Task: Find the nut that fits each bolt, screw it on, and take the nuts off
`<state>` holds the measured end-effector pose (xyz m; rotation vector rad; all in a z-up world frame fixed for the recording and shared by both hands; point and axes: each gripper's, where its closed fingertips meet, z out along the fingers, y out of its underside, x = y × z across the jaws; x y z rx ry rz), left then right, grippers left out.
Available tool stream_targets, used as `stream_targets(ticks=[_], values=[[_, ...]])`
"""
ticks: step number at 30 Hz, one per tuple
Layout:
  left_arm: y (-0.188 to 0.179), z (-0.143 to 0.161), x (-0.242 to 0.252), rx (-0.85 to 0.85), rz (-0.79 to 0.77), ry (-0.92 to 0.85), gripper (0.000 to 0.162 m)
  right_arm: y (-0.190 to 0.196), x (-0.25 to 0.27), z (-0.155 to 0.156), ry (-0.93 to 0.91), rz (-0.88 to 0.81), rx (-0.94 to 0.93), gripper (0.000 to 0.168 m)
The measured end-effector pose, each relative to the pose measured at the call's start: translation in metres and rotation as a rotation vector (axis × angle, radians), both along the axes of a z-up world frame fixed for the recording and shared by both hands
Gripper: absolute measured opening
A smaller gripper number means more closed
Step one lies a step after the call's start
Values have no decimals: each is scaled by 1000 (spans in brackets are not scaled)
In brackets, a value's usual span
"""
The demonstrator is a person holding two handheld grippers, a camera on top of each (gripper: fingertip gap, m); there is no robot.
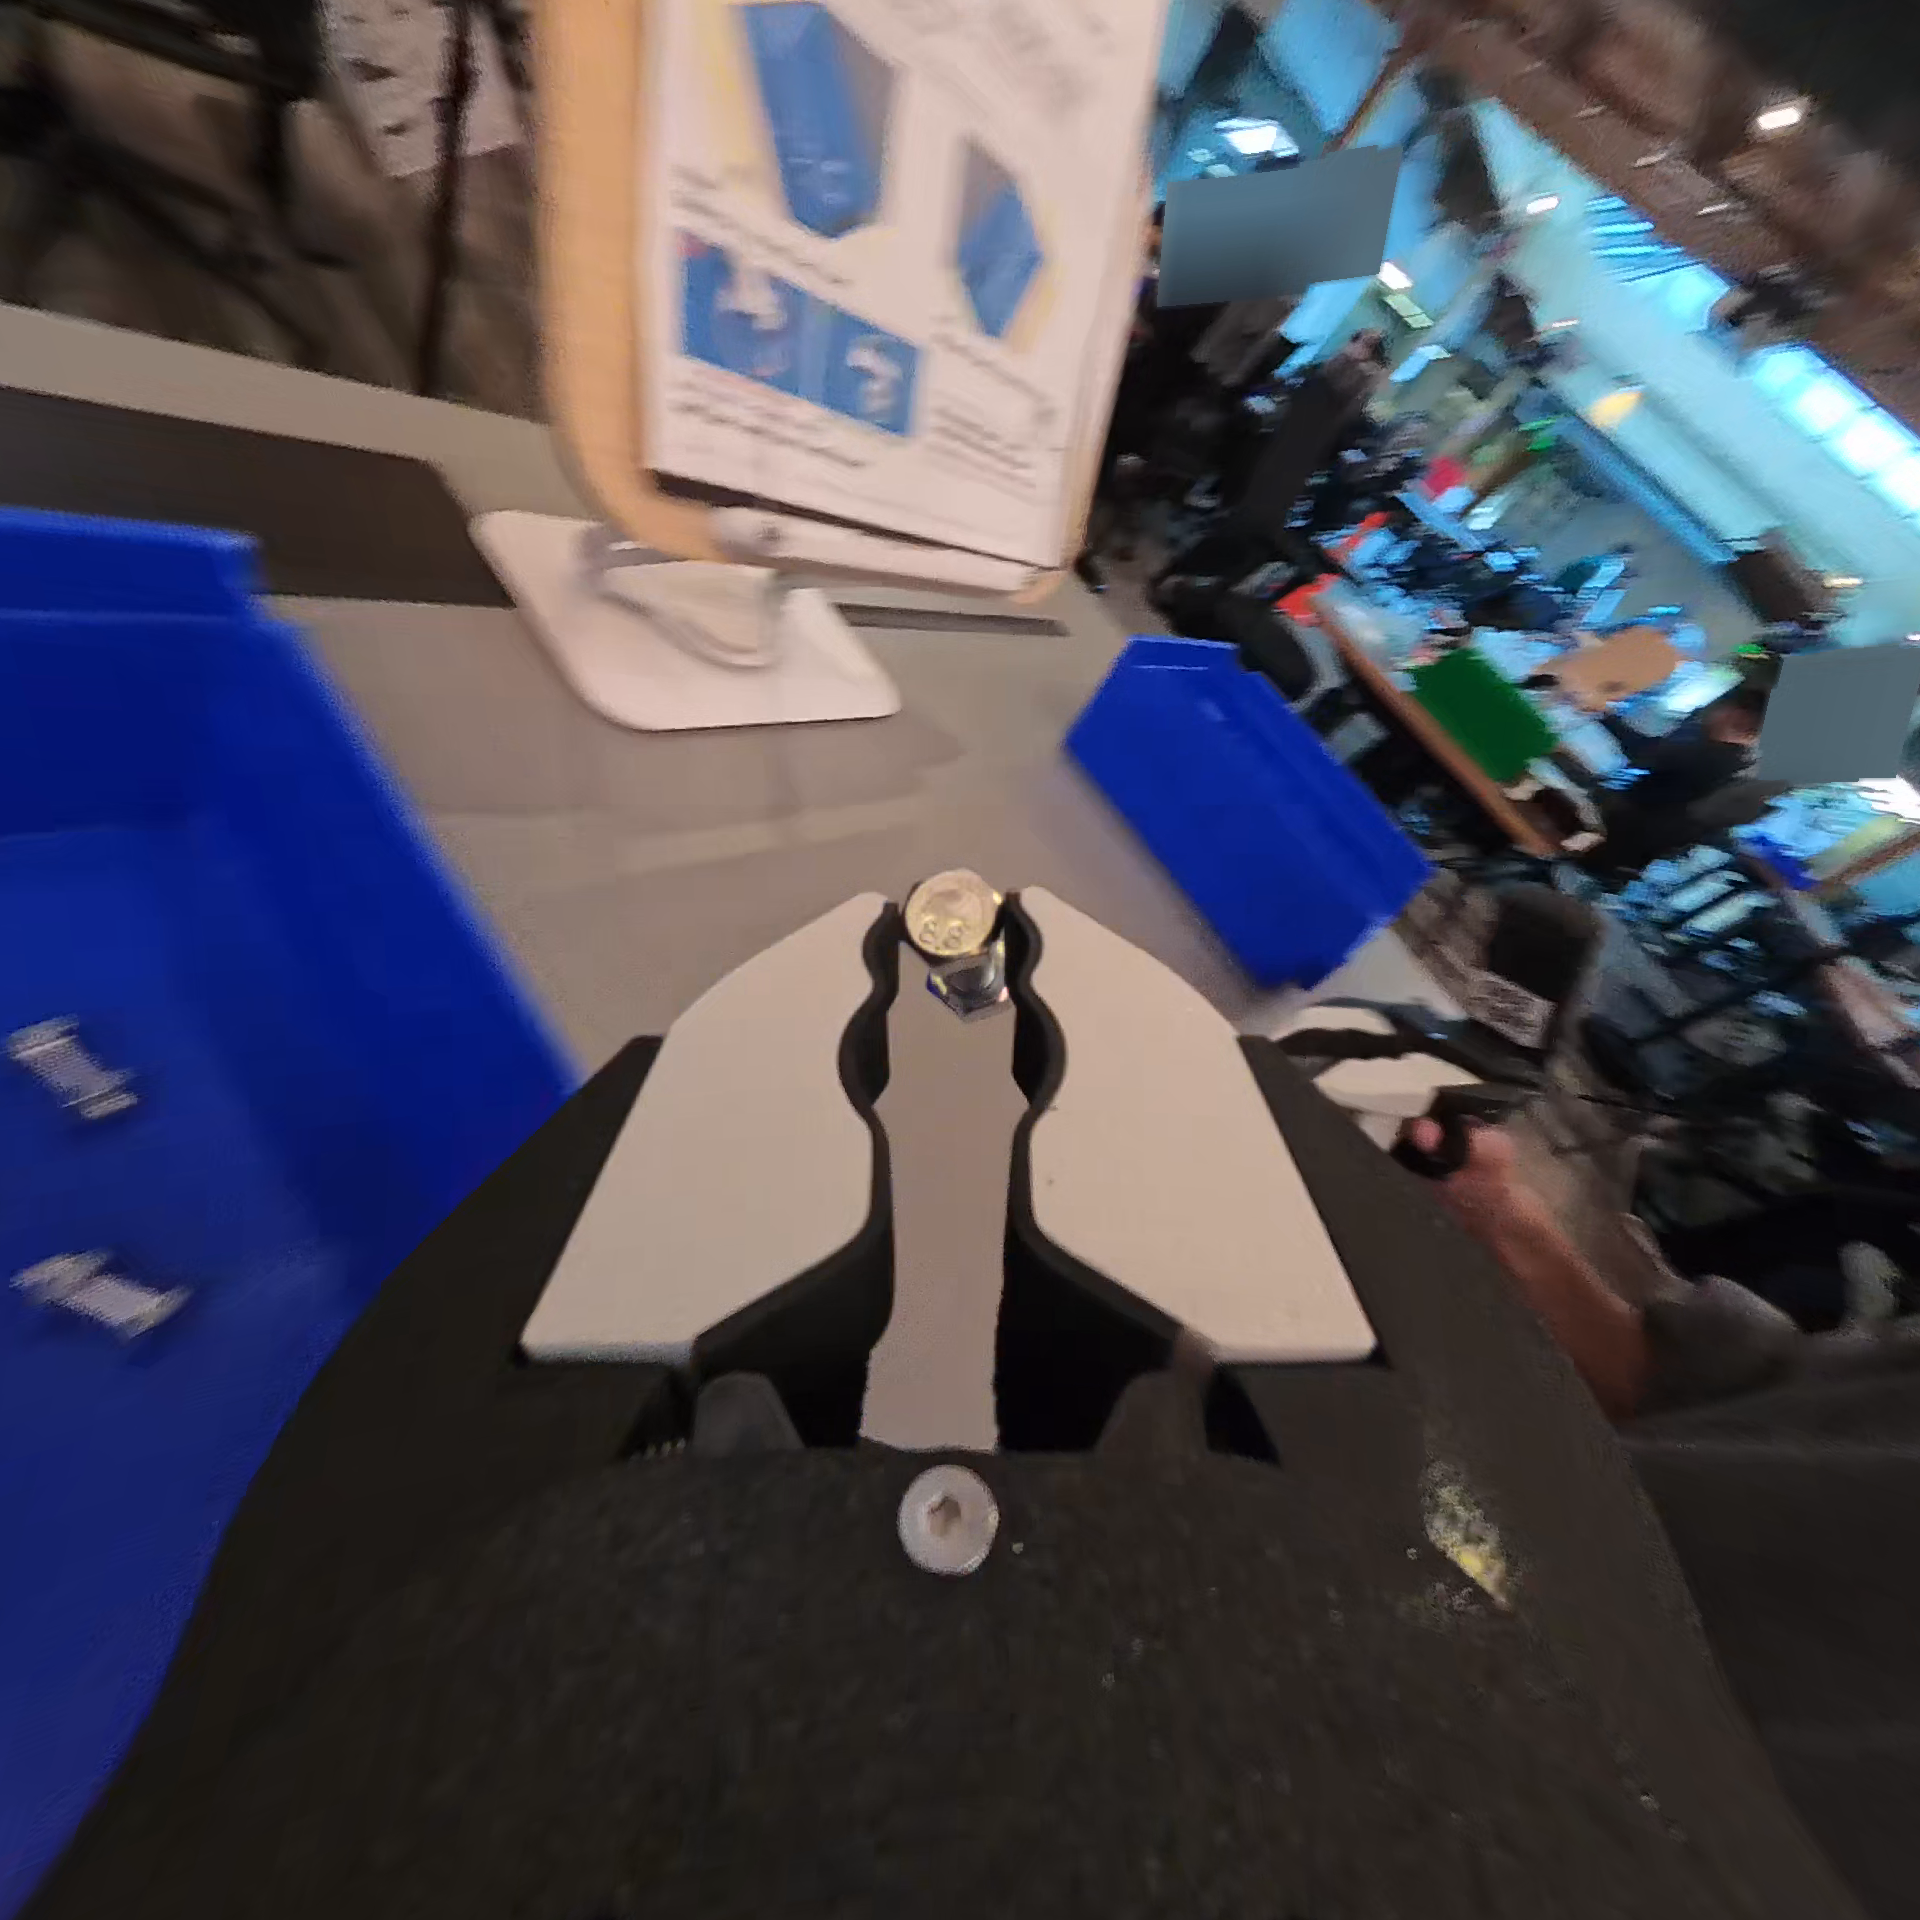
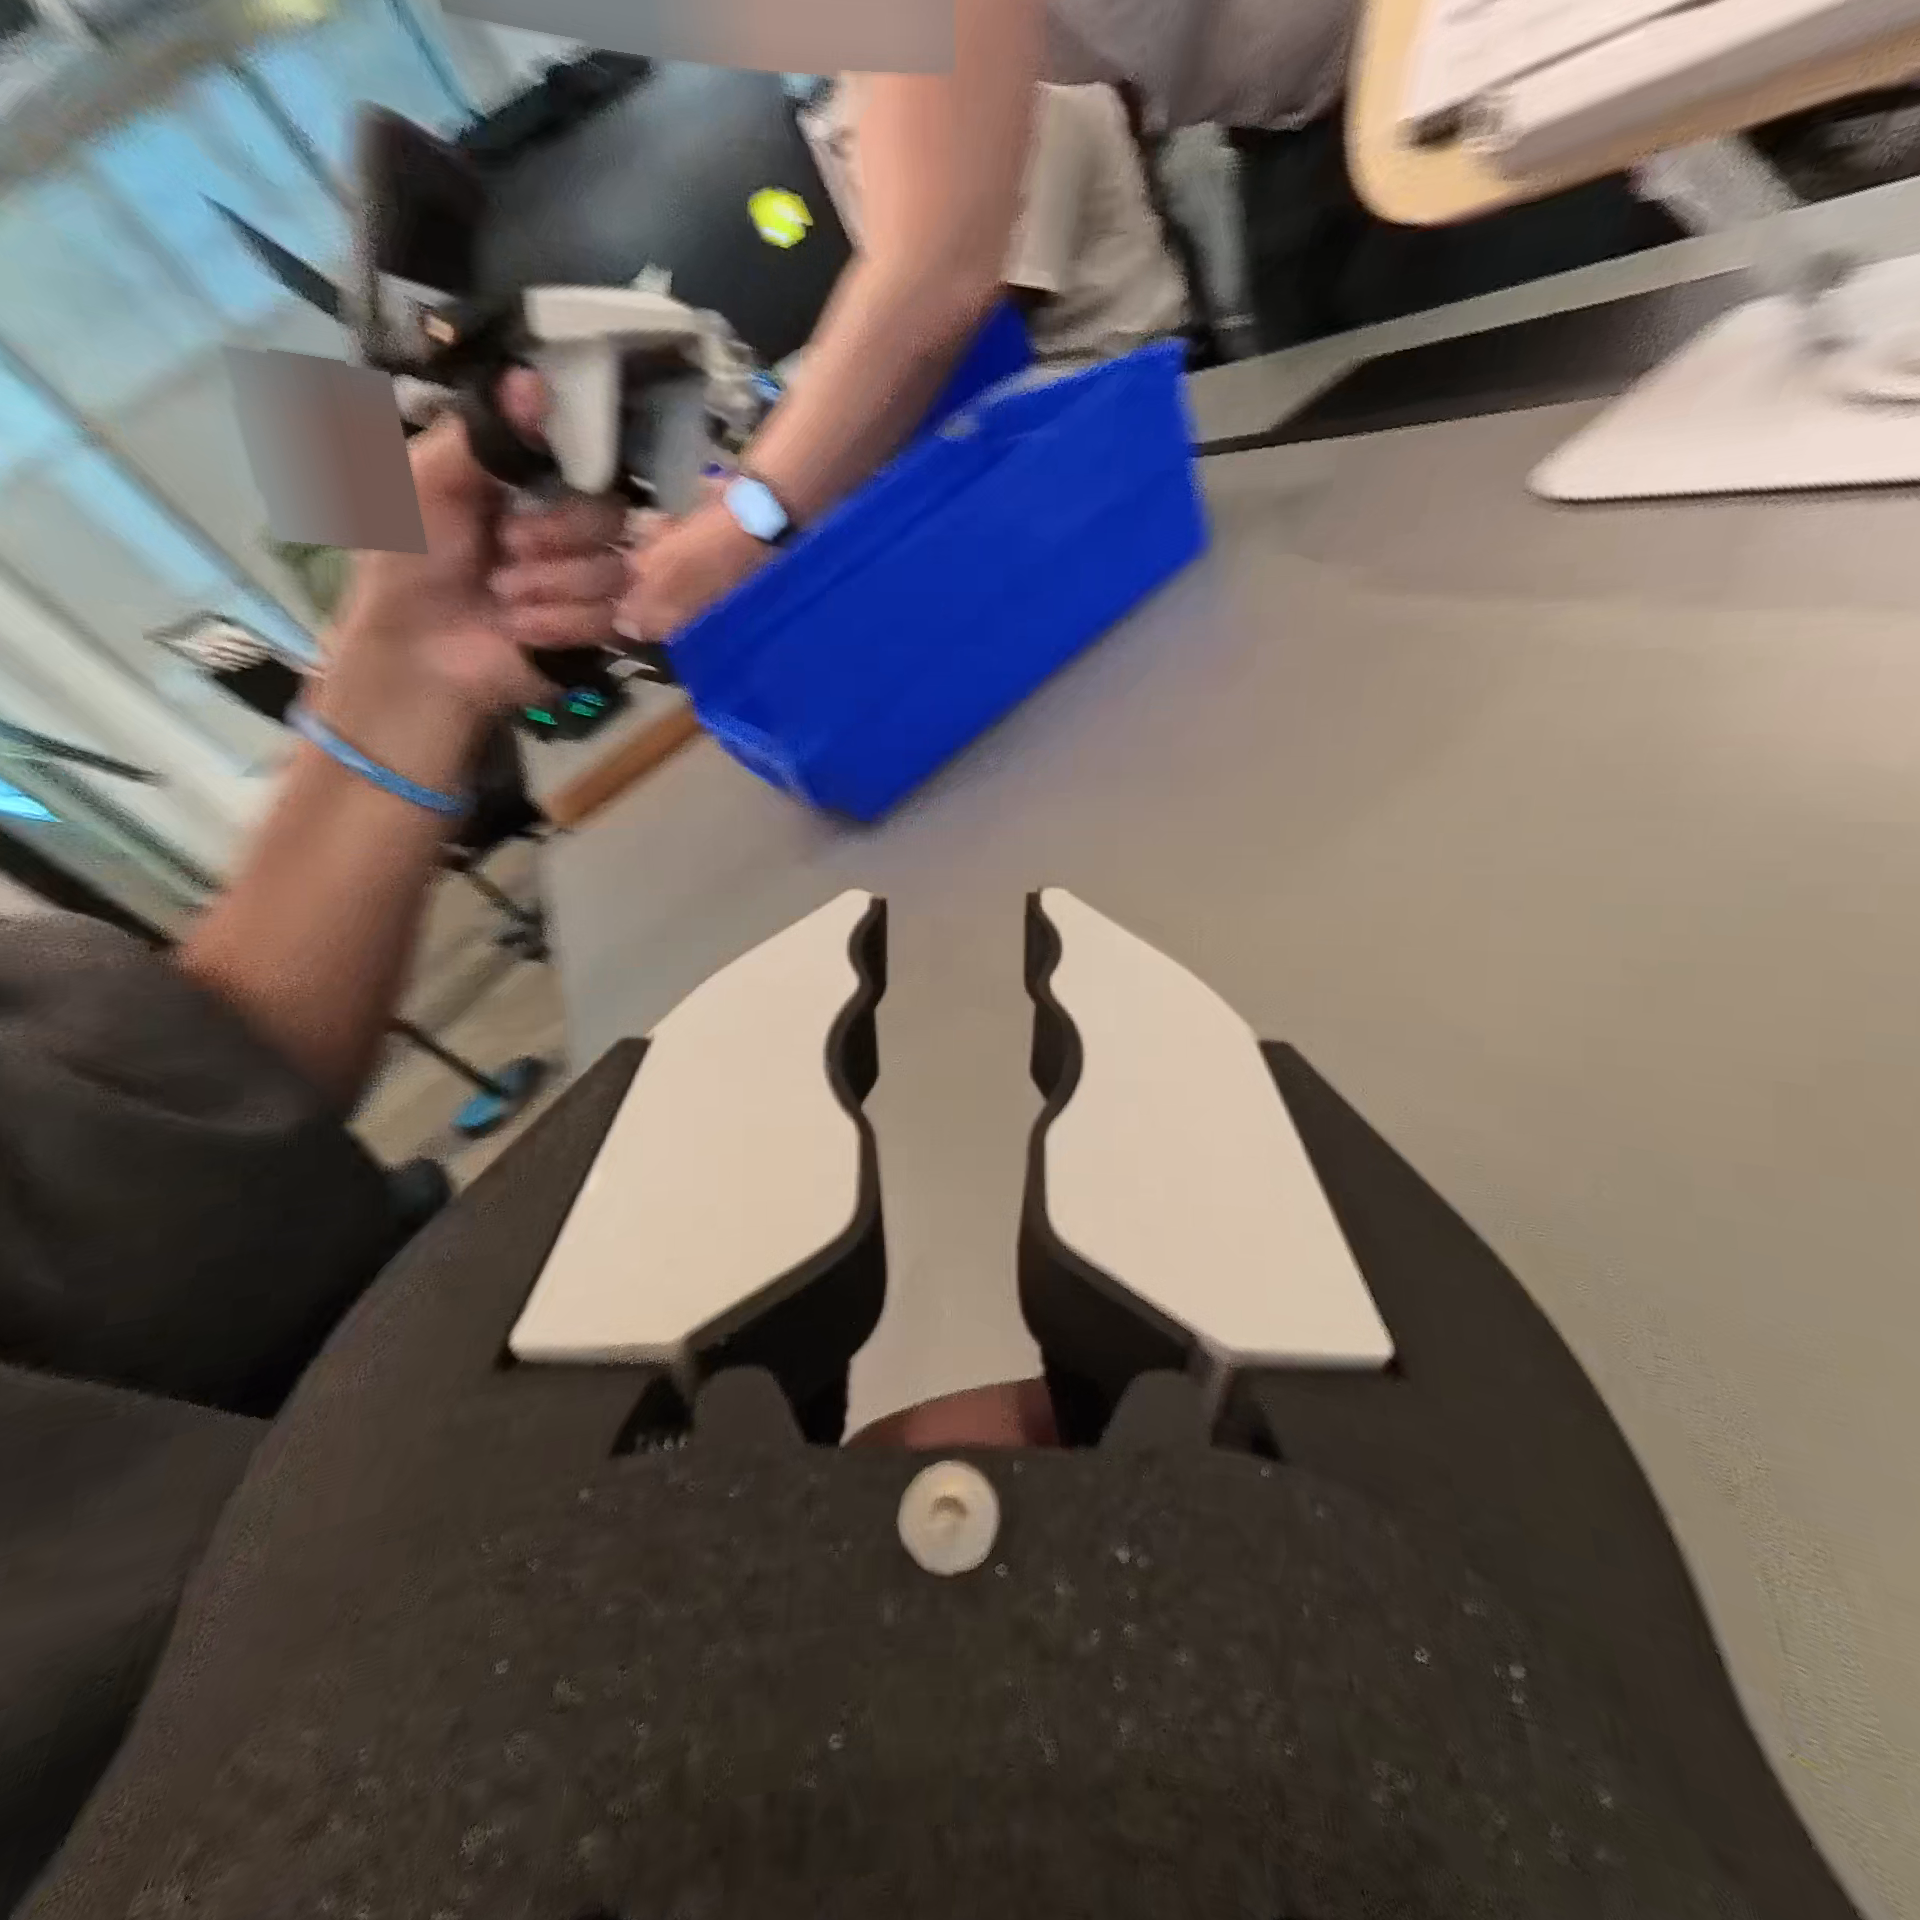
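Left gripper [image 1: 954,914] pinching bolt [image 1: 953,914] by its head at the fingertips above the bench [image 1: 727,831], right gripper [image 2: 956,914] parted and empty; thin hold, could slip during threading.

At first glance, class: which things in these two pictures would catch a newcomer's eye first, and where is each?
In the left wrist view, the left gripper pinches a shiny bolt at its fingertips, with a big blue bin close on the left. In the right wrist view, the right gripper is open and empty over the grey table, while a person's hand holds another blue bin.
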<state>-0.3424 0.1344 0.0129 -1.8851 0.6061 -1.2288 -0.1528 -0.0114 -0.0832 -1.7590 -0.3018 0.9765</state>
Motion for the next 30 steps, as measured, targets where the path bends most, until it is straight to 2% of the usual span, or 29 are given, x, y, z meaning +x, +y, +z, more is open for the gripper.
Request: stream_targets(ticks=[2, 5, 10, 13, 14, 21, 25, 30], values=[[-21, 8, 36, -1, -99, -51, 19, 4, -27, 21, 92, 101, 30, 28], [-51, 13, 86, -17, -226, -119, 18, 20, -41, 51, 155, 98, 149, 28], [-81, 10, 143, 0, -317, -228, 18, 29, -56, 70, 568, 292, -41, 37], [-91, -3, 160, 11, -306, -247, 18, 31, -42, 76, 737, 278, -56, 35], [-92, -9, 163, 14, -298, -238, 18, 28, -40, 75, 742, 283, -50, 28], [-107, -22, 170, 26, -350, -217, 18, 27, -16, 77, 727, 247, -26, 36], [-121, -32, 172, 33, -412, -164, 18, 23, -14, 73, 647, 274, -21, 37], [-125, -31, 166, 8, -462, -219, 18, 15, -11, 56, 487, 335, -35, 39]])
